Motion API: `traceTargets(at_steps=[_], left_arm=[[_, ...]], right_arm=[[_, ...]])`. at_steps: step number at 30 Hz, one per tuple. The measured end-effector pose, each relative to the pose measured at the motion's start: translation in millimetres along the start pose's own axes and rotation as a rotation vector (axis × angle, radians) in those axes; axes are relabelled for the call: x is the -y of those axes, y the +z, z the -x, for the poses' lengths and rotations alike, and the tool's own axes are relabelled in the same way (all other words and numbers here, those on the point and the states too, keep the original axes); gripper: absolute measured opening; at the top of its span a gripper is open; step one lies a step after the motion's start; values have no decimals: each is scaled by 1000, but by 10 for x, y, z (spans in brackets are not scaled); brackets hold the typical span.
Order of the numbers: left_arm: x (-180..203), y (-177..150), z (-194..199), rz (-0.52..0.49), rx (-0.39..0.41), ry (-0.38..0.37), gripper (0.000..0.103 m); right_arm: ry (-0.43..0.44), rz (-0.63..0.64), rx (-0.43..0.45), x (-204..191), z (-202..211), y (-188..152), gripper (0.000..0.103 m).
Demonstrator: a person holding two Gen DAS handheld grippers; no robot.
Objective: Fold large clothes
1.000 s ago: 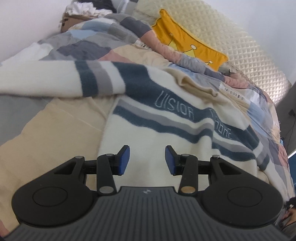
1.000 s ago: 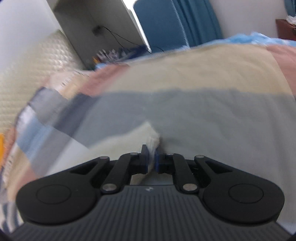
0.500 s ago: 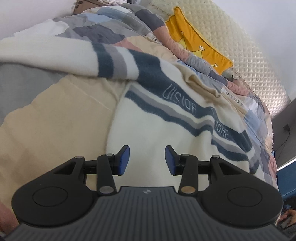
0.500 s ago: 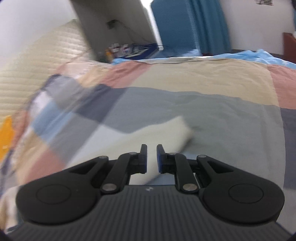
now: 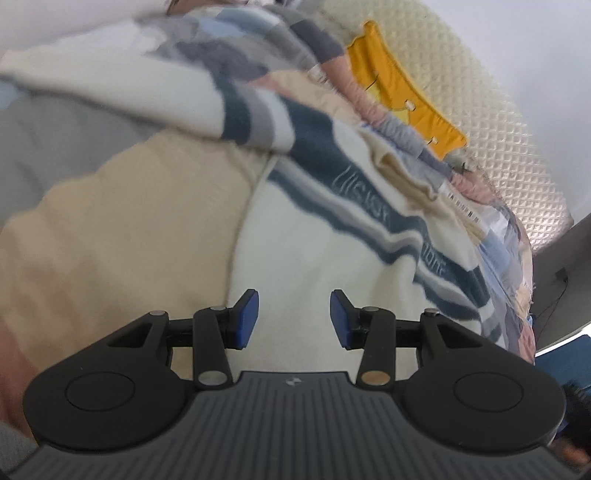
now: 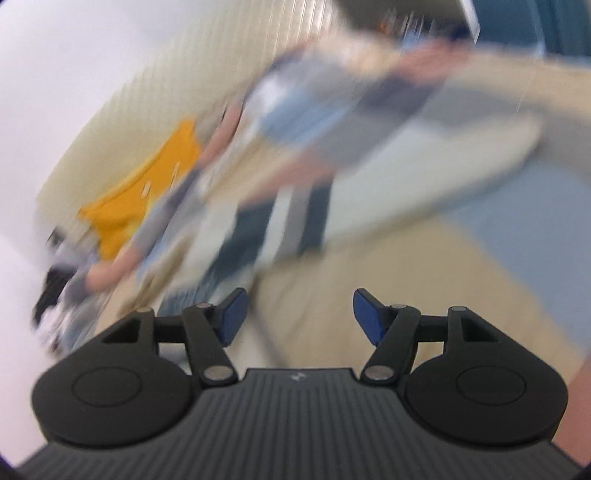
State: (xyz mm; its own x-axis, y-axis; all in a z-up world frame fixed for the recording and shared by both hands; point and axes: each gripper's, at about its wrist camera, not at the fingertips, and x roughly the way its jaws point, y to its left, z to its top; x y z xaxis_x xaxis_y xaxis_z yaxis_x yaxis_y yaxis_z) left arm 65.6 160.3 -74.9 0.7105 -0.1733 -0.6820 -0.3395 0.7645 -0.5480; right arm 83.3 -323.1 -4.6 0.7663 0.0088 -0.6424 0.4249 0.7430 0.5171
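Note:
A cream sweater (image 5: pixel 317 243) with navy and grey stripes and stitched lettering lies spread on the bed. One sleeve (image 5: pixel 122 92) stretches out to the left. My left gripper (image 5: pixel 294 317) is open and empty just above the sweater's lower body. In the blurred right wrist view the other sleeve (image 6: pixel 424 173) lies stretched out to the upper right. My right gripper (image 6: pixel 297 314) is open and empty, above the beige quilt patch beside the sweater.
The bed carries a patchwork quilt (image 5: pixel 110 221) in beige, grey, blue and pink. A yellow cushion (image 5: pixel 402 92) leans on the quilted cream headboard (image 5: pixel 498 110). A blue curtain (image 6: pixel 565 22) hangs beyond the bed.
My right gripper has let go of the sleeve end, opened wide and swung fast toward the sweater body. My left gripper stayed open and shifted slightly over the sweater.

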Motion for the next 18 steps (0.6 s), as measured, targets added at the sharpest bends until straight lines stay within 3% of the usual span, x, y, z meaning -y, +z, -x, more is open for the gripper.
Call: traceTargets(at_steps=[4,8,14,18], left_arm=[[-88,-68,-82,38,-70,20,49],[-64,-105,-169,26,-99,42,49],[-72,-174,-267,34,-123,103,49],[-113,-172,-310,60,-137,124,49]], right_arm=[[57,-86,-204,172,-113,-437,67],[74,-180,-319,293,-196,-737,67],[15,-86,-434,121,-436,-1034,67],[74,-68,-439,65,-446,-1078,66]])
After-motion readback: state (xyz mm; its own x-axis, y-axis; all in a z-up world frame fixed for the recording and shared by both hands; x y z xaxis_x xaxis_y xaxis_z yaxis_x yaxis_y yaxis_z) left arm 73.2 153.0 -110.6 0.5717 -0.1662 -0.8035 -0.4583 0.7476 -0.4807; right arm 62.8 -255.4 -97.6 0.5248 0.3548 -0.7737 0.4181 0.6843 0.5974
